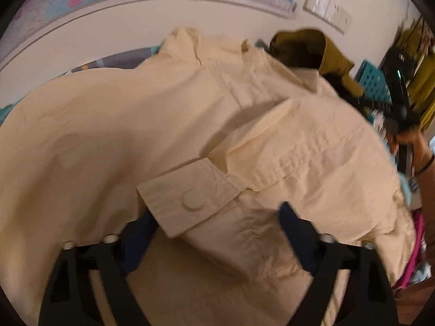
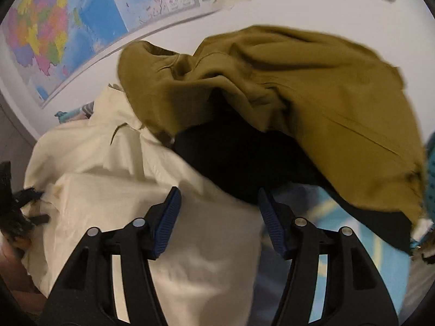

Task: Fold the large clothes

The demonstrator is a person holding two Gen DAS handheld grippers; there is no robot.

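Both claws, left claw and right claw, gape over the cream jacket (map lettering unreadable).

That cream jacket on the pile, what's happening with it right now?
A person is folding laundry with handheld tongs. The left tongs are open, straddling the buttoned cuff of the cream jacket, whose sleeve lies folded across its body. The right tongs are also open, holding nothing, hovering at the jacket's edge near an olive garment heaped over something black. Nothing is gripped at this moment.
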